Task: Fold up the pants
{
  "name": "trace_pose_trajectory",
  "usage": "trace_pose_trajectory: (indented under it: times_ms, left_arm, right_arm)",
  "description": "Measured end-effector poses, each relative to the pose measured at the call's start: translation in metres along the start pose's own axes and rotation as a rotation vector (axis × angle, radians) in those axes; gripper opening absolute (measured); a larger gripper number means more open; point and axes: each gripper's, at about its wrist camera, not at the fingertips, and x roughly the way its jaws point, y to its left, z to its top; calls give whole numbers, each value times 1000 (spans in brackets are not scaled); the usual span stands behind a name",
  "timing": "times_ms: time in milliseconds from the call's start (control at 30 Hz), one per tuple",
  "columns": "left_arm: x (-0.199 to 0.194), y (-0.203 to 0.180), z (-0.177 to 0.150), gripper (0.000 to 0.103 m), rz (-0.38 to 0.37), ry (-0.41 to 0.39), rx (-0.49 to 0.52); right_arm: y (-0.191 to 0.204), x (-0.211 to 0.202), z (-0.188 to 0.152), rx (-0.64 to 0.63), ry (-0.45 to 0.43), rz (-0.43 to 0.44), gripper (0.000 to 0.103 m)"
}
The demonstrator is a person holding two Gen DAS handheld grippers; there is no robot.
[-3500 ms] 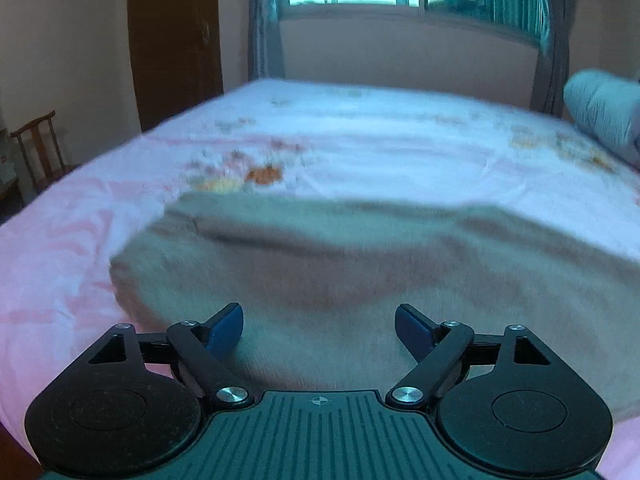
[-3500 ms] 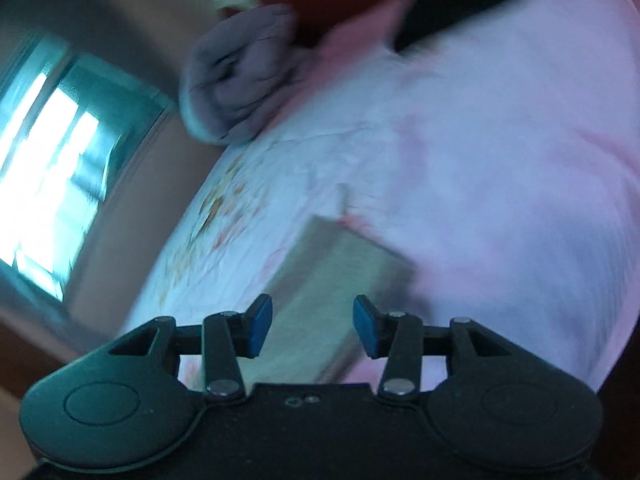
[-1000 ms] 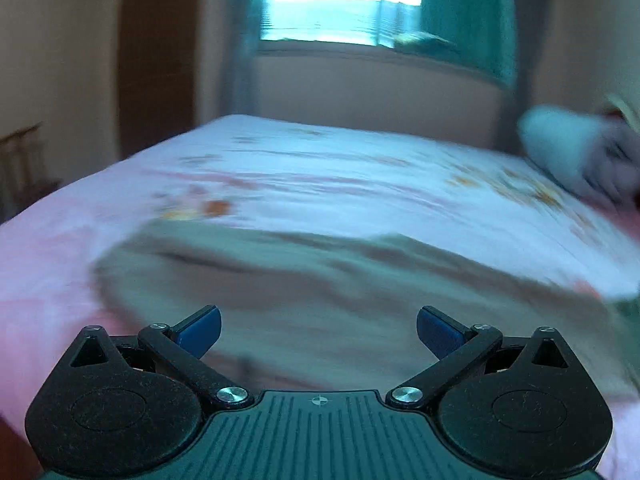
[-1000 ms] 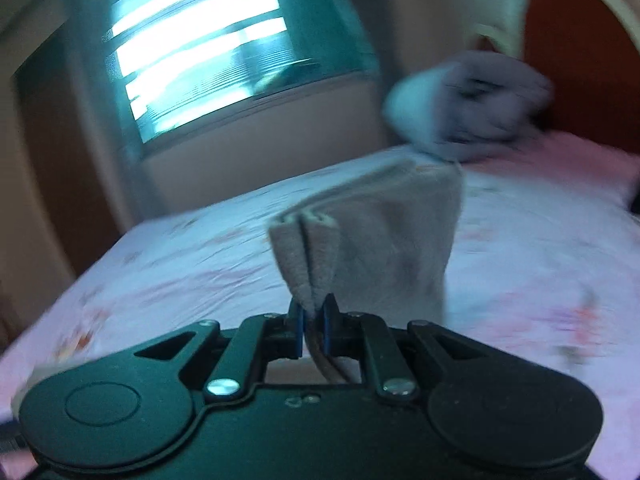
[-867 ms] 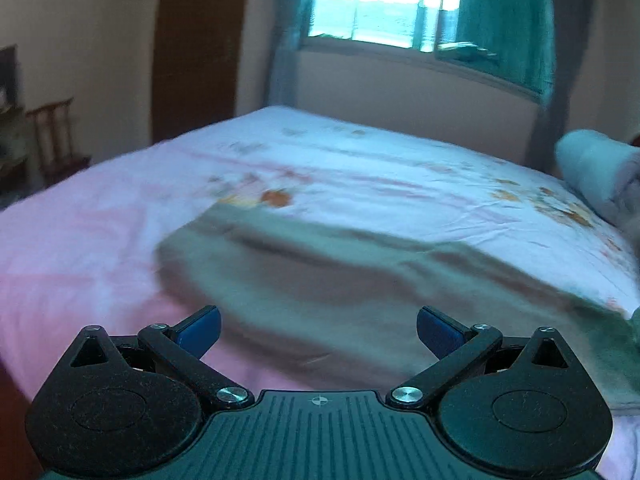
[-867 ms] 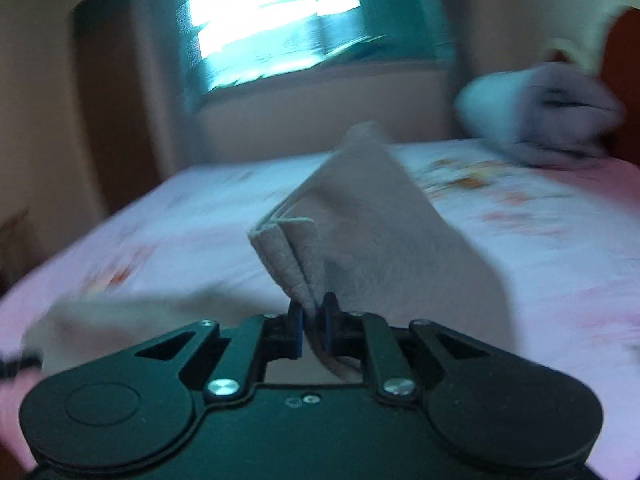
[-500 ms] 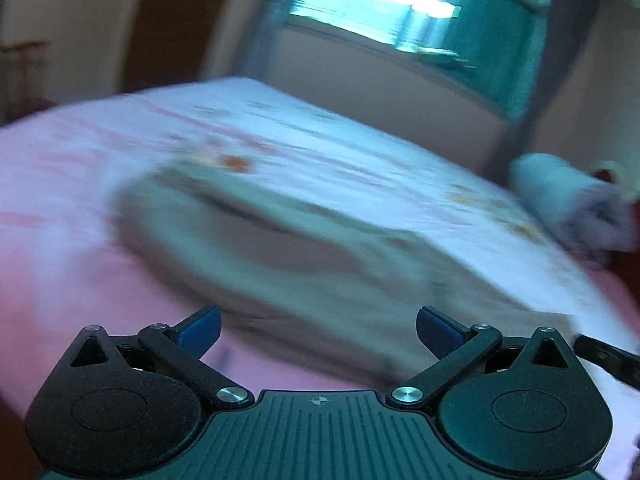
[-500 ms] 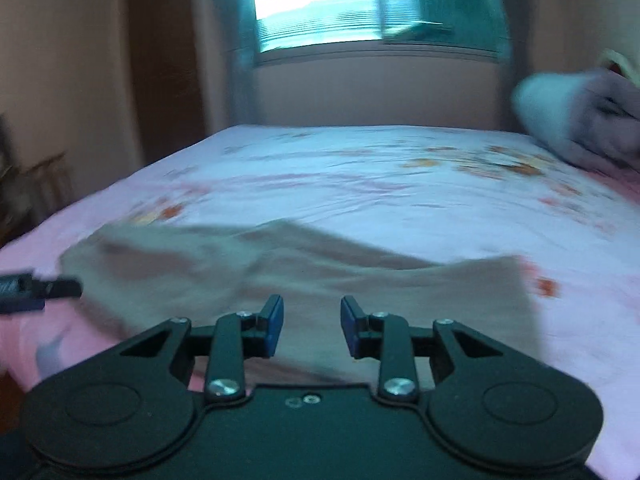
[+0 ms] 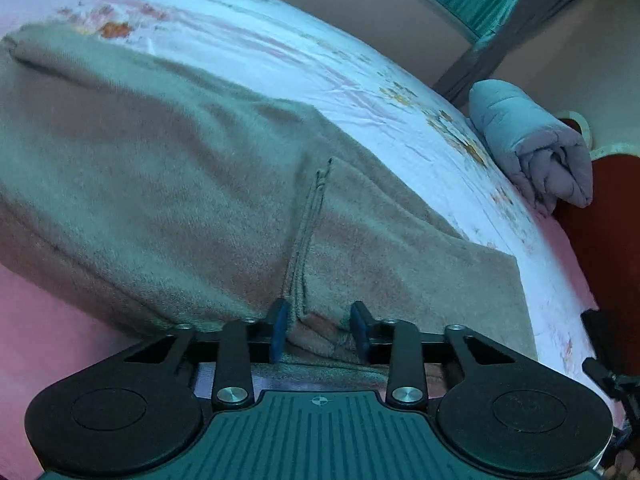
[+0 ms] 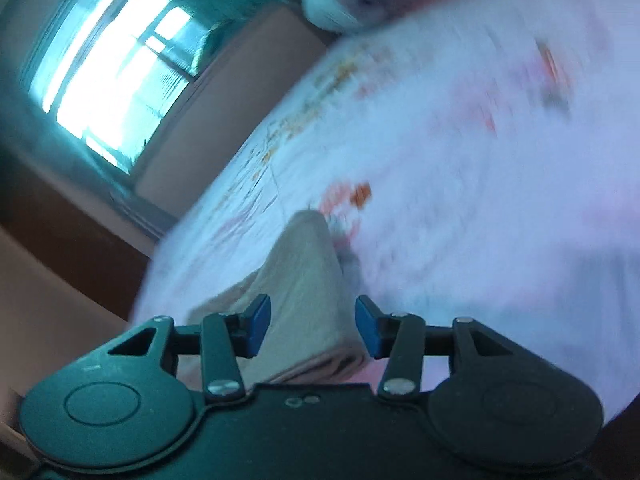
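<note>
Beige pants (image 9: 168,184) near bed (image 9: 280,52) edge, far side bare

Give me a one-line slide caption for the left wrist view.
Left gripper closing over a bunched seam of the tan pants spread on the floral bed sheet.

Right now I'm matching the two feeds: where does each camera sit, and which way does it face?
Left wrist: on the left gripper, facing down across the pants on the bed; jaws closing around a fabric ridge.
Right wrist: on the right gripper, rolled sideways, over a folded pants edge; jaws opening, pads clear.
Shared: pants, bed, rolled blanket.
</note>
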Motion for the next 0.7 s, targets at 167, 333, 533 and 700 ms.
trace_pose_trajectory:
  times_ms: [167, 333, 533, 700]
  left_arm:
    - [-4, -7, -8, 30, 24, -1, 33]
    - [-16, -9, -12, 33, 29, -14, 65]
    - [-20, -10, -14, 34, 23, -24, 90]
    - [-41, 10, -3, 54, -35, -60, -4]
  right_arm:
    - [-2, 18, -6, 122, 39, 213, 47]
    - [-36, 72, -14, 318, 179, -21, 0]
    - [4, 59, -18, 180, 157, 148, 23]
    - [-13, 88, -29, 230, 247, 25, 0]
